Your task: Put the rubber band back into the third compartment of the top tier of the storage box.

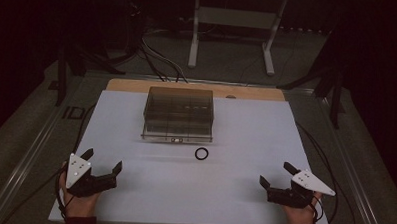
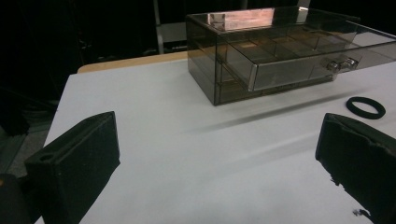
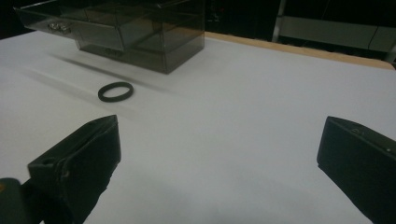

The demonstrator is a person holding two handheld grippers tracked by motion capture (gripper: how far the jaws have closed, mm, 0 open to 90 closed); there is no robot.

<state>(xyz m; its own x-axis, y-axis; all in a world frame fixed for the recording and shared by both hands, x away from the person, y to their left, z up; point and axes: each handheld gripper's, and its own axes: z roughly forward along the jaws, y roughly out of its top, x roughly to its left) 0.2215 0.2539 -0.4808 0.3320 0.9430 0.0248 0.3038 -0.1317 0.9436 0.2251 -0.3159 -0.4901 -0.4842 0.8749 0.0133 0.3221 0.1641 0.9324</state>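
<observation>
L tongs [image 1: 103, 160] & R tongs [image 1: 277, 175] both wide open, empty, near table [image 1: 245, 143] front edge. Black ring [image 1: 201, 153] lies flat mid-table, just in front of clear drawer box [image 1: 179, 114], drawer partly out. Probably best: R tongs approach low, pinch one side of ring.

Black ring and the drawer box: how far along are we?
Done: the upper drawer of the clear box stands pulled out. In hand: nothing; the left claw and right claw sit open, apart from everything. Left: the black ring lies on the white table before the box, probably next to grasp.
</observation>
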